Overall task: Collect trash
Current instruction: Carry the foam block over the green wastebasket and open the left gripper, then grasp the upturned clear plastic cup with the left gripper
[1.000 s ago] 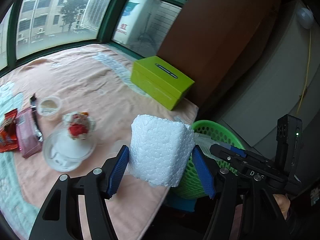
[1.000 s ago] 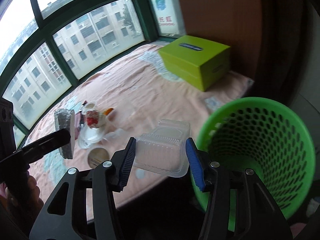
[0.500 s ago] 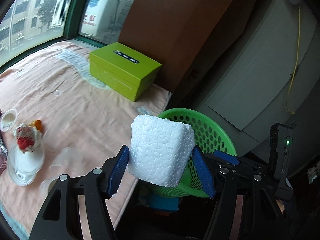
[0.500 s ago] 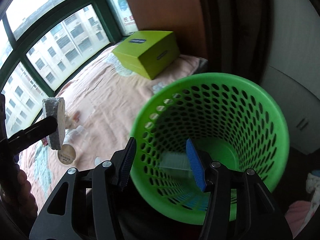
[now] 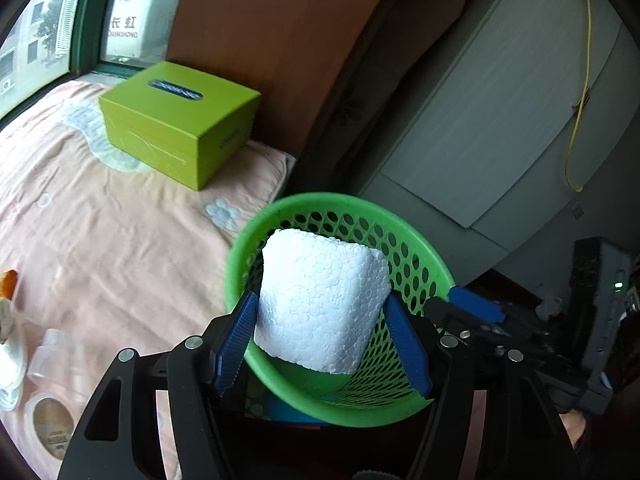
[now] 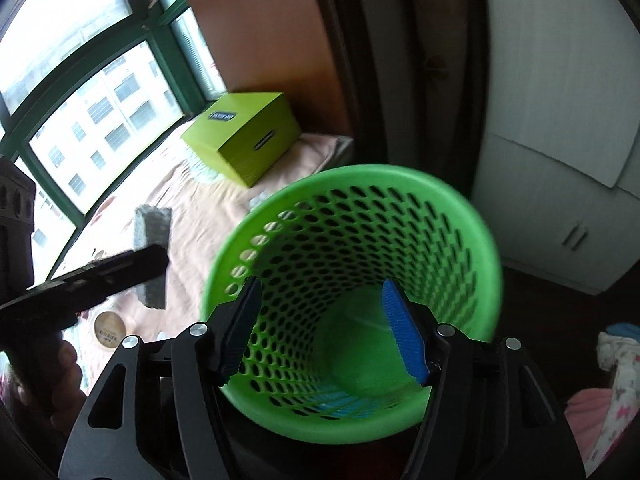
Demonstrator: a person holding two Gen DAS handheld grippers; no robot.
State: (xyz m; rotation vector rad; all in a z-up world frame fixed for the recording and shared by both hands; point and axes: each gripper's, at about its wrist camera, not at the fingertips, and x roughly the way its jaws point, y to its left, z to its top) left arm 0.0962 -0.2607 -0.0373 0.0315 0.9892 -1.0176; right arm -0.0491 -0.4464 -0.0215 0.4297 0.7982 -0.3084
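My left gripper (image 5: pixel 322 344) is shut on a white foam block (image 5: pixel 322 300) and holds it over the near rim of the green mesh waste basket (image 5: pixel 424 256). In the right wrist view the foam block (image 6: pixel 152 256) shows edge-on in the left gripper, just left of the basket (image 6: pixel 472 232). My right gripper (image 6: pixel 324 332) is open and empty, above the basket's mouth; its fingertips (image 5: pixel 476 308) also show in the left wrist view at the basket's right rim.
The basket stands off the edge of a pink-clothed surface (image 5: pixel 100 240). A lime-green box (image 5: pixel 176 116) sits at its far corner by a brown wall. Clear plastic cups and a round lid (image 5: pixel 48 424) lie at left. White cabinets (image 6: pixel 560 160) stand behind.
The right gripper has let the clear plastic container drop into the basket and now hangs open over it. The left gripper has carried the foam block right, over the basket.
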